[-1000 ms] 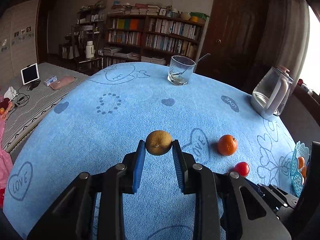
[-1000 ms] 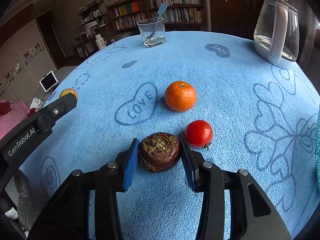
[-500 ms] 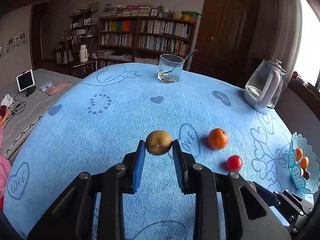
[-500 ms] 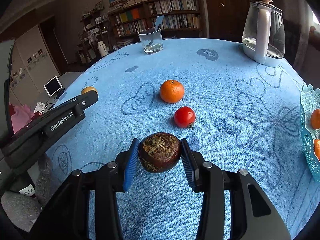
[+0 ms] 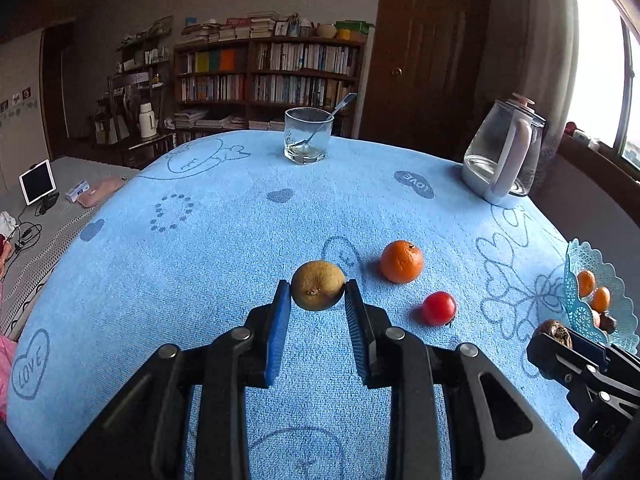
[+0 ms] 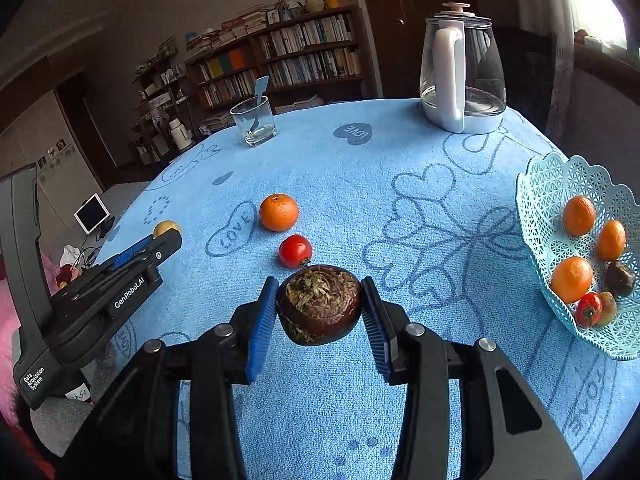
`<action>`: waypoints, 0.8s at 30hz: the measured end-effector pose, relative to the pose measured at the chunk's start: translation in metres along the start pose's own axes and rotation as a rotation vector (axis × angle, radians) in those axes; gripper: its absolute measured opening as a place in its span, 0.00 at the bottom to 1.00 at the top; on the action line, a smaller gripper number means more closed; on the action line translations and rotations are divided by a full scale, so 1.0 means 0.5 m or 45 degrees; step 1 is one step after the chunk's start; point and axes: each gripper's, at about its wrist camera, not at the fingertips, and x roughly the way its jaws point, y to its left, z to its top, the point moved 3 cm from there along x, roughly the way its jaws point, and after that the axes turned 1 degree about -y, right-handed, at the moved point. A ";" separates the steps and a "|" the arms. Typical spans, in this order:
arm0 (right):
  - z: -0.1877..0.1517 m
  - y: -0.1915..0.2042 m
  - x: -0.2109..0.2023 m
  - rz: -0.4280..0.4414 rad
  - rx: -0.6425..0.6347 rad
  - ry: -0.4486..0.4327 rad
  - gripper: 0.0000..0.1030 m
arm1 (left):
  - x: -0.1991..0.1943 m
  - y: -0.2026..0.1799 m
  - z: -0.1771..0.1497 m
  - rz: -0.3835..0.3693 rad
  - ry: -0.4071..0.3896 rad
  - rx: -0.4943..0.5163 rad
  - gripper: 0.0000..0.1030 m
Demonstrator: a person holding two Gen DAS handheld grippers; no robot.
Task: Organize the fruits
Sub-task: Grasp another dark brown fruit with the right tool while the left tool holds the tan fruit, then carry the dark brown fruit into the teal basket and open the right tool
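Landmark: the lace fruit basket [image 6: 538, 216], at the table's right edge, w/ several small oranges, a tomato & dark fruits already in it. Everything below is placed relative to it.

Largest piece: the dark brown fruit [image 6: 319, 303], flat-topped w/ a dried leafy crown, is held in the right gripper [image 6: 320, 312], jaws part-open & pressed on its two sides; it is carried clear of the cloth, left of the basket and near it. Judged firm-shelled, fairly heavy for its size; the rind looks rough, so slip is unlikely. Grip across the widest girth is best kept.

Next: the orange [image 6: 279, 212], lying well left of the basket, unheld. Judged soft-skinned, round, prone to rolling; to be taken at the equator w/ light squeeze.

Then the yellow-brown fruit [image 5: 318, 291], pinched in the left gripper [image 5: 318, 300], jaws nearly closed on it, far left of the basket. Dull, wrinkled skin; prob. light & firm.

Smallest: the tomato [image 6: 295, 251], just beside the orange on the basket side. Smooth, glossy, easily bruised; gentlest pinch advised.
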 end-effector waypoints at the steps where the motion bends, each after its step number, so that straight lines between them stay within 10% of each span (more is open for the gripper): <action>1: 0.002 -0.009 -0.008 -0.008 0.011 -0.011 0.42 | -0.001 -0.001 -0.001 -0.002 0.000 0.003 0.27; 24: 0.019 -0.310 -0.169 -0.367 0.339 -0.212 0.42 | 0.005 -0.028 -0.011 -0.012 0.009 0.061 0.27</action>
